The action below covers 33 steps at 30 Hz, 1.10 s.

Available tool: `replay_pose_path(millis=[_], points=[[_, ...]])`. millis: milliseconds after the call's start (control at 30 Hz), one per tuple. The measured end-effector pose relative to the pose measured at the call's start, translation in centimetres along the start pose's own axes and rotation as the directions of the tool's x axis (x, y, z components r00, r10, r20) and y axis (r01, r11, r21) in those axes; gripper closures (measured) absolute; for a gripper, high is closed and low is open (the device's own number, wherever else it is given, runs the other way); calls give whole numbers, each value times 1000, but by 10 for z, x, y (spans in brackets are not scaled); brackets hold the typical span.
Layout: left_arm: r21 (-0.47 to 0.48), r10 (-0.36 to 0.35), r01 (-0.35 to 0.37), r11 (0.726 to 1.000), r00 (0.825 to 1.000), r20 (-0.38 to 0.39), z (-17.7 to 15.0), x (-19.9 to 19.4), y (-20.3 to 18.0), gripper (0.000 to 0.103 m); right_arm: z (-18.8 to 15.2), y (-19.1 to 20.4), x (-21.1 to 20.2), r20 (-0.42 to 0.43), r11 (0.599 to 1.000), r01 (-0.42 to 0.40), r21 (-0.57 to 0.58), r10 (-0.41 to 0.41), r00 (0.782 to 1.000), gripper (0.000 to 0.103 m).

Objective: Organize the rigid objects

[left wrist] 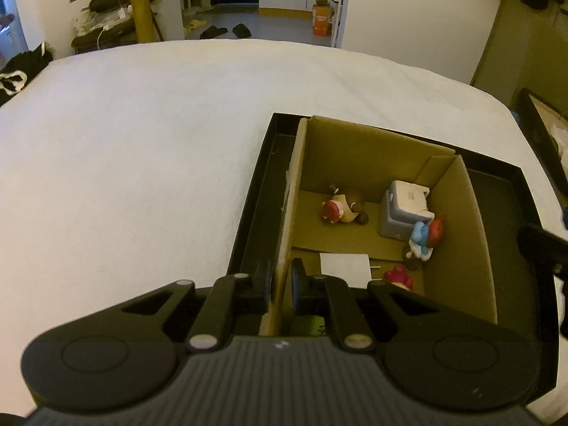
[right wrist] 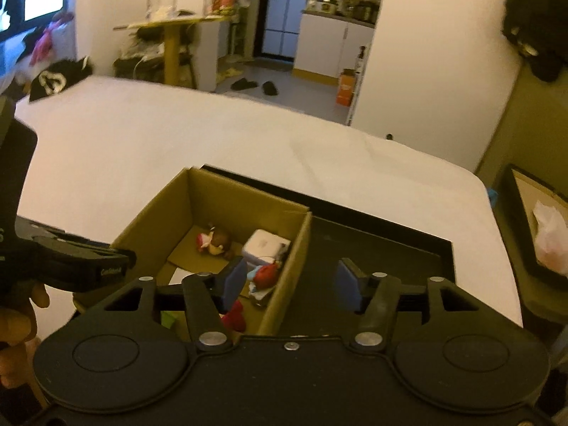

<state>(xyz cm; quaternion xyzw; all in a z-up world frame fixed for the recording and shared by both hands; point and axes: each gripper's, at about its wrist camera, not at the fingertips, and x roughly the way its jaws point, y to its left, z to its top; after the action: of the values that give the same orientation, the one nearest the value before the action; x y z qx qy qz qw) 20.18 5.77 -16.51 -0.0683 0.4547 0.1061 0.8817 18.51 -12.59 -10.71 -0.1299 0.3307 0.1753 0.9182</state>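
Note:
A brown cardboard box (left wrist: 372,152) stands in a black tray (left wrist: 255,191) on a white bed. Inside lie a brown figurine with a red cap (left wrist: 342,207), a grey-white case (left wrist: 404,207), a blue figurine with a red hat (left wrist: 424,236), a white adapter (left wrist: 344,266) and a red toy (left wrist: 399,277). My left gripper (left wrist: 280,284) is shut on the box's left wall. My right gripper (right wrist: 291,285) is open above the box's right wall (right wrist: 287,273), one finger inside the box, one over the tray (right wrist: 372,238). The box (right wrist: 220,195) and toys show there too.
The white bed (left wrist: 142,142) spreads to the left and far side. A dark framed tray with a white bag (right wrist: 546,234) sits off the bed to the right. A yellow side table (right wrist: 170,35), slippers (right wrist: 254,85) and an orange box (right wrist: 346,88) are on the floor beyond.

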Motion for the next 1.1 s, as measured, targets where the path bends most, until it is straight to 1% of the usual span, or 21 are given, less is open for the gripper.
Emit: replay_pose_path(millis=[67,133,233,267,400,500,600,700,767,833,933,1000,1100], points=[[11,-5,5,1000,1000,4,2,-7,-1,92,-1,-7,-5,5,999,6,34,-6,1000,35],[24,-4,4,1000,1000,3,5,-14,-2,88,-5,-12,-9,7,998,14,64,-14,1000,30],[24,-15,15,1000,1000,-7,10,-26,-5,88,-11,-21,-15,11,994,27,110,-29,1000,21],[20,-23,23,1000,1000,-13,12,-30,-6,88,-13,-24,-18,13,992,29,127,-31,999,20],[46,-25,24,999,1000,16,14,-54,-14,84,-17,-37,-29,21,982,34,184,-39,999,19],[53,-36,35,998,999,26,12,-67,-18,84,-20,-45,-38,34,974,39,224,-48,998,19],[66,-29,26,997,999,39,8,-80,-21,84,-22,-51,-49,51,966,36,256,-51,997,19],[64,-37,35,997,999,30,6,-91,-22,83,-23,-53,-57,65,961,24,277,-44,997,12],[67,-48,47,997,999,17,5,-97,-23,75,-24,-55,-64,73,958,20,285,-42,996,10],[70,-55,53,996,998,16,2,-106,-24,54,-26,-56,-70,76,956,17,293,-41,996,8],[76,-62,59,995,997,35,-3,-120,-27,40,-29,-58,-79,81,953,7,301,-33,996,4],[82,-77,73,994,996,37,-6,-129,-28,34,-30,-59,-87,85,952,2,306,-30,996,0],[102,-86,81,991,995,48,-10,-141,-31,27,-32,-62,-97,84,948,-5,318,-22,996,0]])
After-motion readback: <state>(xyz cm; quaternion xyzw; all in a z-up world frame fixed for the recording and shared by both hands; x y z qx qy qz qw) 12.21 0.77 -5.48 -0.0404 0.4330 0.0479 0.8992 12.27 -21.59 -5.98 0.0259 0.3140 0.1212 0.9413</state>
